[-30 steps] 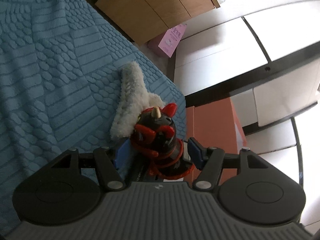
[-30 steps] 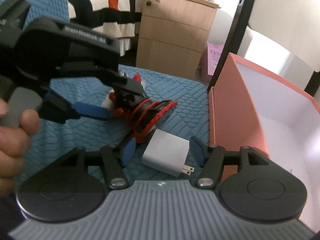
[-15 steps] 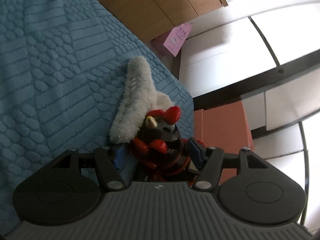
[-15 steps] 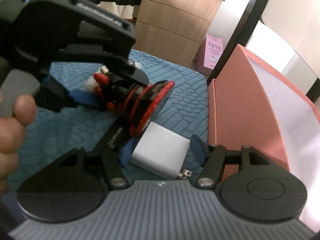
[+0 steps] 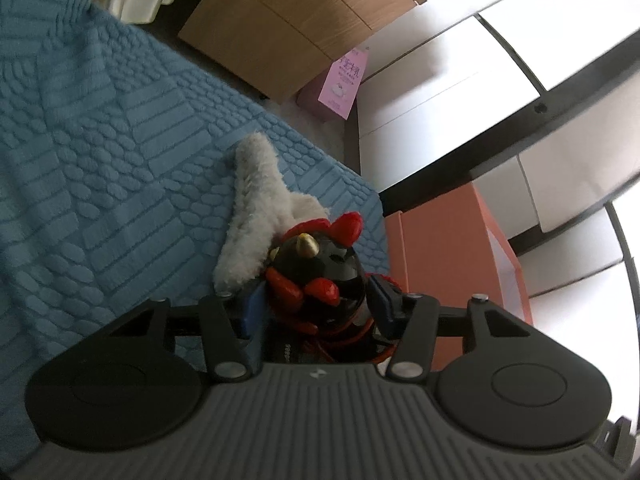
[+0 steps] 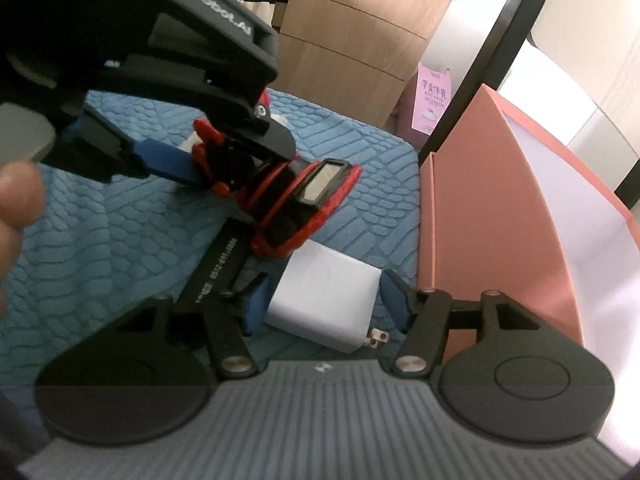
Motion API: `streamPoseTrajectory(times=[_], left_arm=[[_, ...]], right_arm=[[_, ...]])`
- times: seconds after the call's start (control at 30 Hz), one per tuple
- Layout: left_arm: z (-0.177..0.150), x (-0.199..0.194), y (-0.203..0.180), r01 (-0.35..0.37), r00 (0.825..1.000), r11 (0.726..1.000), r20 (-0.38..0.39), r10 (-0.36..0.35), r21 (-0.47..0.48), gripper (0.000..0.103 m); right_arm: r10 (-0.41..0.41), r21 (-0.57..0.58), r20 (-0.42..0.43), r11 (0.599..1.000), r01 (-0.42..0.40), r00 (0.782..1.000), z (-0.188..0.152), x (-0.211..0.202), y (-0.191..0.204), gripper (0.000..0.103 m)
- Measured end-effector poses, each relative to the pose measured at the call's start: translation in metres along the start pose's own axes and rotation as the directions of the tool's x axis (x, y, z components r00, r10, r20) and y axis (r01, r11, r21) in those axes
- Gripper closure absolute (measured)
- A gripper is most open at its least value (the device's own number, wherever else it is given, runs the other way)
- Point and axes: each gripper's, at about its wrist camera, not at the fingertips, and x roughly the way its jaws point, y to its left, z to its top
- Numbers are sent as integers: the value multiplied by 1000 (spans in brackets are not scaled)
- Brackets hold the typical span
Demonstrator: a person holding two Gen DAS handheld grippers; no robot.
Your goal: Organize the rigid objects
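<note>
Blue textured bedspread [image 5: 120, 184] meets wooden drawers [image 5: 288, 32] and orange box [image 6: 500, 216].

surface: blue textured bedspread [image 6: 360, 148] | on it: white charger [image 6: 324, 300], black strip [image 6: 218, 268], white fluffy piece [image 5: 260, 208]

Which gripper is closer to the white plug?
Right. The right gripper has the white plug between its closing jaws; the left gripper is farther back, closing around the black-and-red toy.

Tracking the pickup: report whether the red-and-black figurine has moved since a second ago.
Yes. In the right wrist view the red-and-black figurine has risen slightly against the white charger, its base tipping up toward the camera.
</note>
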Motion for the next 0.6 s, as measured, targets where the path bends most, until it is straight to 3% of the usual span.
streamPoseTrajectory(times=[0.17, 0.47, 0.6], left_arm=[[0, -14, -4, 4, 1000, 999, 8, -4, 34, 45], [-8, -48, -16, -137, 989, 979, 79, 126, 152, 47], [-19, -67, -14, -168, 983, 973, 97, 154, 161, 47]], right_arm=[[25, 18, -11, 1000, -24, 1000, 0, -2, -3, 44], [82, 63, -12, 995, -81, 997, -5, -20, -9, 45], [100, 55, 1, 993, -100, 995, -7, -29, -6, 45]])
